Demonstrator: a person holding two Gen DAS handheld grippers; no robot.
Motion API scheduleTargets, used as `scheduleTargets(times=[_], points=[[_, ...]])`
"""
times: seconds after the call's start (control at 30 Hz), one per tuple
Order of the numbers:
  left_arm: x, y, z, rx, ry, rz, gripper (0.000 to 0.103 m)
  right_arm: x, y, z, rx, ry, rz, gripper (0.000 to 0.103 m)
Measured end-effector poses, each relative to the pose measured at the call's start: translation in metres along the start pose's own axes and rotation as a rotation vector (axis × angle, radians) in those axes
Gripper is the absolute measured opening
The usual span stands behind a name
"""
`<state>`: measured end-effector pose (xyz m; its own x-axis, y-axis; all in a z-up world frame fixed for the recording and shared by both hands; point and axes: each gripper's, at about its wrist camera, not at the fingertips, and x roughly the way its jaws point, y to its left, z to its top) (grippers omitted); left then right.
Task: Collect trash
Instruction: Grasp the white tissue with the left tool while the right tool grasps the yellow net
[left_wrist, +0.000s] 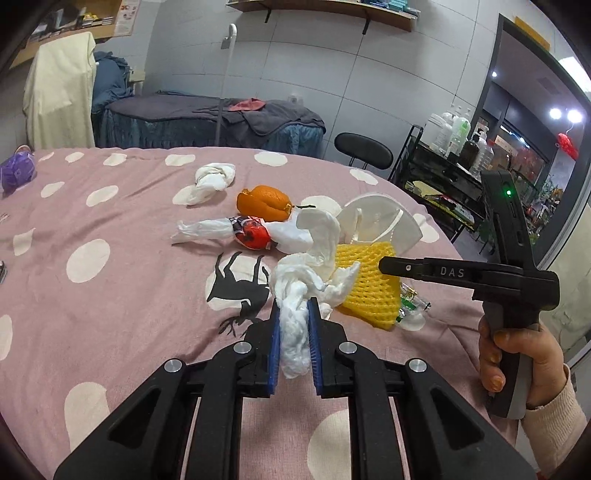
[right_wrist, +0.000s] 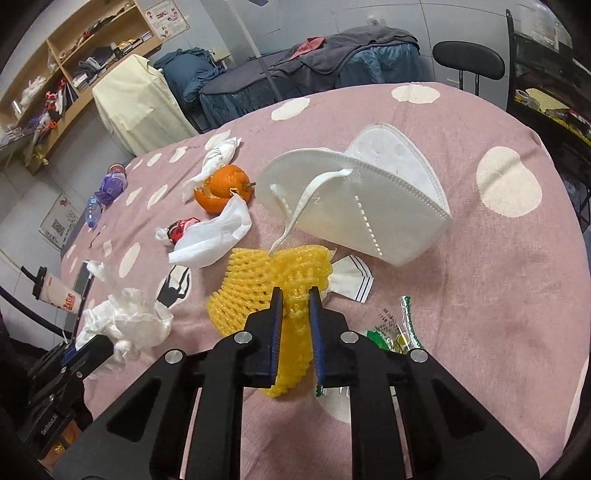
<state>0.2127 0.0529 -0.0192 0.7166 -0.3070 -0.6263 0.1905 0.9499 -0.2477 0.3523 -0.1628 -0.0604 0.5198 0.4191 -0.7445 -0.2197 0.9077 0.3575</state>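
My left gripper (left_wrist: 293, 306) is shut on a crumpled white tissue (left_wrist: 295, 291), which also shows in the right wrist view (right_wrist: 125, 321). My right gripper (right_wrist: 295, 295) is shut on a yellow foam fruit net (right_wrist: 273, 280), seen in the left wrist view (left_wrist: 369, 284) under the right gripper's arm (left_wrist: 461, 273). On the pink dotted tablecloth (left_wrist: 110, 221) lie a white face mask (right_wrist: 362, 199), an orange peel (left_wrist: 264, 203), a red-and-white wrapper (left_wrist: 251, 232) and another knotted tissue (left_wrist: 212, 177).
A clear green-edged wrapper (right_wrist: 399, 325) lies right of the net, and a small striped paper (right_wrist: 351, 280) beside it. A purple object (right_wrist: 112, 184), a bottle (right_wrist: 92, 210) and a cup (right_wrist: 55, 293) sit at the left. A black chair (left_wrist: 364, 147) stands beyond the table.
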Motion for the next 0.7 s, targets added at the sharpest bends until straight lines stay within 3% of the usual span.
scheduleTargets(times=[0.27, 0.7], points=[[-0.013, -0.009, -0.008, -0.023, -0.017, -0.024, 0.013, -0.049, 0.010, -0.025, -0.033, -0.071, 0.028, 0.013], [-0.022, -0.055, -0.023, 0.015, -0.025, -0.101, 0.013, -0.140, -0.013, -0.067, -0.060, -0.264, -0.134, 0.014]])
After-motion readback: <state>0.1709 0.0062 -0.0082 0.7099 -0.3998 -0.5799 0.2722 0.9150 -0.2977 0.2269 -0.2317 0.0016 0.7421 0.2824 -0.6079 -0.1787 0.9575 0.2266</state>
